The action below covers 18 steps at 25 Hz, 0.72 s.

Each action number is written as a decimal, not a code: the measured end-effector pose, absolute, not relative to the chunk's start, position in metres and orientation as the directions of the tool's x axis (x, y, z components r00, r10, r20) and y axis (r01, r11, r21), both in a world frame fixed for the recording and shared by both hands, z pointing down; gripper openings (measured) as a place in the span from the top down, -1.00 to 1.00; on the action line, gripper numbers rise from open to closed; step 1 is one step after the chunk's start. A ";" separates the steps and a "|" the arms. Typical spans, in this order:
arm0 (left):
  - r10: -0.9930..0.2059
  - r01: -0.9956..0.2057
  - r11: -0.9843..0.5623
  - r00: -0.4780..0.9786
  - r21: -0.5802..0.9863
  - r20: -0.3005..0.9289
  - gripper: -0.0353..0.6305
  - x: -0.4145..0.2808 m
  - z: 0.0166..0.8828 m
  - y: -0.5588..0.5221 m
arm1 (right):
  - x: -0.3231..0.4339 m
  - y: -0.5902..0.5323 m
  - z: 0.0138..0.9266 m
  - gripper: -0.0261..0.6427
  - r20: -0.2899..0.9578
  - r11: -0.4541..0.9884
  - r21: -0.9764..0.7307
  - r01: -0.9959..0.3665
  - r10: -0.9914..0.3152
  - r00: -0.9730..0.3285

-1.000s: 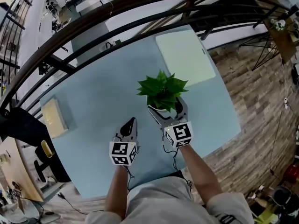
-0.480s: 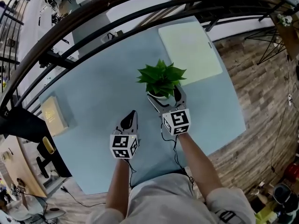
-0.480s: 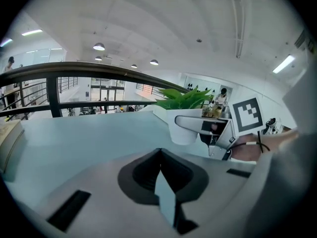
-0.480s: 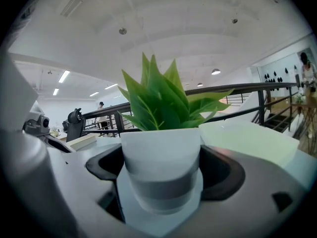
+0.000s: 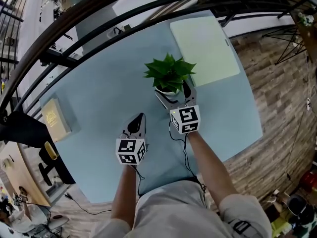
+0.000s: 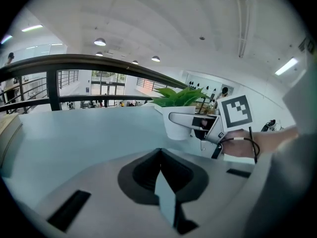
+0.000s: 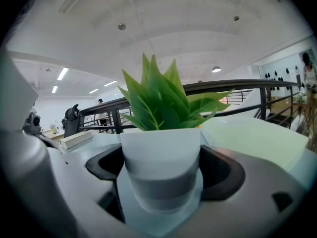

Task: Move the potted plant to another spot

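Head view: the right gripper [image 5: 174, 94] is clamping the small green-leaved plant in a white plastic pot [image 5: 168, 74], upright, just short of the pale green rectangular mat [image 5: 205, 46]. The left gripper [image 5: 139, 120] is hovering farther from that mat.

Left gripper view: its 2 jaws are meeting on nothing.

Right gripper view: the pot is sitting squarely between both jaws, so the right hand is likely carrying it alone.
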<state>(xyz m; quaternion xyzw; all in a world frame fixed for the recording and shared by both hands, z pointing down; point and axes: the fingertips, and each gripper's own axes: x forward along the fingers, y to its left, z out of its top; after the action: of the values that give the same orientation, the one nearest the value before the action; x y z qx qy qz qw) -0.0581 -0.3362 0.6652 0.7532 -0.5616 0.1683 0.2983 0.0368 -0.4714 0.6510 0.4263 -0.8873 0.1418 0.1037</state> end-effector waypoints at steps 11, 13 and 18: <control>-0.729 -0.939 -0.200 0.333 0.280 0.598 0.86 -0.054 0.674 -0.331 | 0.043 -0.468 0.668 -0.51 0.350 0.585 -0.131 -0.801 -0.728 -0.589; -0.726 -0.938 -0.201 0.336 0.283 0.600 0.86 -0.053 0.675 -0.329 | 0.047 -0.465 0.672 -0.51 0.352 0.578 -0.129 -0.806 -0.733 -0.582; -0.721 -0.938 -0.199 0.336 0.284 0.606 0.86 -0.055 0.679 -0.327 | 0.048 -0.459 0.676 -0.51 0.348 0.577 -0.119 -0.808 -0.738 -0.578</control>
<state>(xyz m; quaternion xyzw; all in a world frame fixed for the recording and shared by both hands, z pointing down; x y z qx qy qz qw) -0.0546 -0.3266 0.6793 0.7546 -0.5495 0.1728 0.3142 0.0476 -0.4589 0.6760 0.4400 -0.8783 0.1335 0.1311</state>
